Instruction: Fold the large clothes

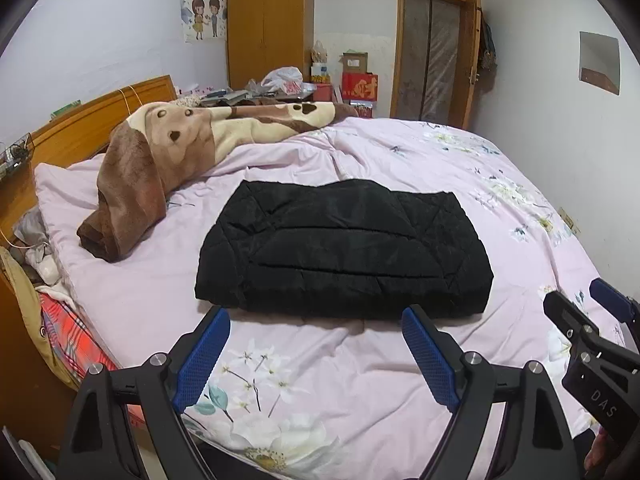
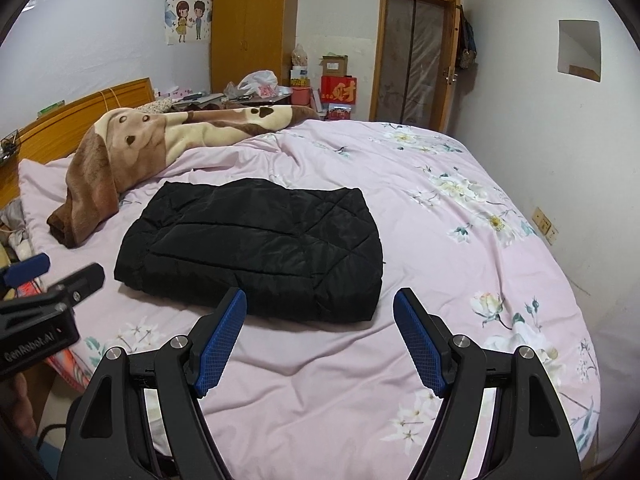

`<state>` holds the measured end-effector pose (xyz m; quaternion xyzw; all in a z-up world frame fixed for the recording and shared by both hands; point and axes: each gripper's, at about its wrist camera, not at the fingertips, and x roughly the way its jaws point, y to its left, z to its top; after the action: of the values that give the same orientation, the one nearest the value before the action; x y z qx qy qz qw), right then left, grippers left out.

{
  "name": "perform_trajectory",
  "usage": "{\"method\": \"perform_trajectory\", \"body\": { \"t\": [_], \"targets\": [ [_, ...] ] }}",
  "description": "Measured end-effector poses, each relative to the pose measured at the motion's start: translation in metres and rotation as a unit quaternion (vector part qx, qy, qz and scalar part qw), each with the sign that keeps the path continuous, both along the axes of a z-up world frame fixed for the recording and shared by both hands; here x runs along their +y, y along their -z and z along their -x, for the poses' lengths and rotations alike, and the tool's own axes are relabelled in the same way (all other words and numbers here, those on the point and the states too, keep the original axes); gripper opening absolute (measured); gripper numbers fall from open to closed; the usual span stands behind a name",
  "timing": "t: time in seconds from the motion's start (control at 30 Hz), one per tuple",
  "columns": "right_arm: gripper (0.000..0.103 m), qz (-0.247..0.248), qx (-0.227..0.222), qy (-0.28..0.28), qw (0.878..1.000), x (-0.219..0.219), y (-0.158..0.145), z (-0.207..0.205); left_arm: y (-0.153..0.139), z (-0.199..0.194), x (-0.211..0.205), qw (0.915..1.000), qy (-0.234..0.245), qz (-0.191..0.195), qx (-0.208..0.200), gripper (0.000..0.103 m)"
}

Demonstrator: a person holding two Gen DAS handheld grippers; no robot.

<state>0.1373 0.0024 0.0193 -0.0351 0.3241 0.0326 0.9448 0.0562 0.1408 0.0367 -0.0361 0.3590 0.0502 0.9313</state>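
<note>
A black quilted jacket (image 1: 344, 248) (image 2: 256, 252) lies folded into a compact rectangle on the pink flowered quilt (image 1: 340, 364) (image 2: 440, 264). My left gripper (image 1: 316, 312) hovers just short of the jacket's near edge, its blue pads wide apart and empty. My right gripper (image 2: 320, 296) hangs before the jacket's near right corner, open too, holding nothing. Each gripper also shows at the edge of the other's view: the right gripper (image 1: 576, 294) and the left gripper (image 2: 68, 268). Neither touches the jacket.
A brown and cream plush blanket (image 1: 160, 148) (image 2: 132, 144) is bunched at the bed's far left by the wooden headboard (image 1: 100, 108). Beyond the bed stand a wardrobe (image 1: 268, 24), cluttered boxes and bags (image 1: 356, 80) and a door (image 1: 432, 56). A white wall (image 2: 560, 140) runs along the bed's right side.
</note>
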Motion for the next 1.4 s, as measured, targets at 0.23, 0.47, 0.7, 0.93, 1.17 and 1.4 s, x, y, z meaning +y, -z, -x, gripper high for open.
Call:
{"method": "perform_trajectory", "body": {
  "t": [0.23, 0.47, 0.7, 0.93, 1.17, 1.4],
  "targets": [
    [0.076, -0.004, 0.005, 0.001, 1.000, 0.000, 0.003, 0.005, 0.005, 0.005, -0.004, 0.9998, 0.012, 0.017, 0.004, 0.088],
    [0.076, -0.006, 0.009, 0.002, 1.000, 0.001, 0.005, 0.008, 0.007, 0.008, -0.006, 0.9998, 0.007, 0.017, 0.006, 0.088],
    [0.076, -0.006, 0.009, -0.001, 1.000, 0.005, 0.005, 0.011, 0.005, 0.012, -0.005, 0.9999, 0.002, 0.012, 0.001, 0.088],
    [0.076, -0.006, 0.008, 0.000, 1.000, 0.007, 0.004, 0.012, 0.006, 0.012, -0.006, 1.0000, 0.000, -0.003, 0.003, 0.088],
    [0.076, -0.007, 0.008, 0.000, 1.000, 0.007, 0.004, 0.012, 0.006, 0.012, -0.004, 1.0000, 0.002, -0.003, 0.004, 0.088],
    [0.076, -0.008, 0.008, -0.001, 1.000, 0.009, 0.003, 0.013, 0.006, 0.013, -0.005, 1.0000, 0.000, 0.000, 0.002, 0.088]
  ]
}}
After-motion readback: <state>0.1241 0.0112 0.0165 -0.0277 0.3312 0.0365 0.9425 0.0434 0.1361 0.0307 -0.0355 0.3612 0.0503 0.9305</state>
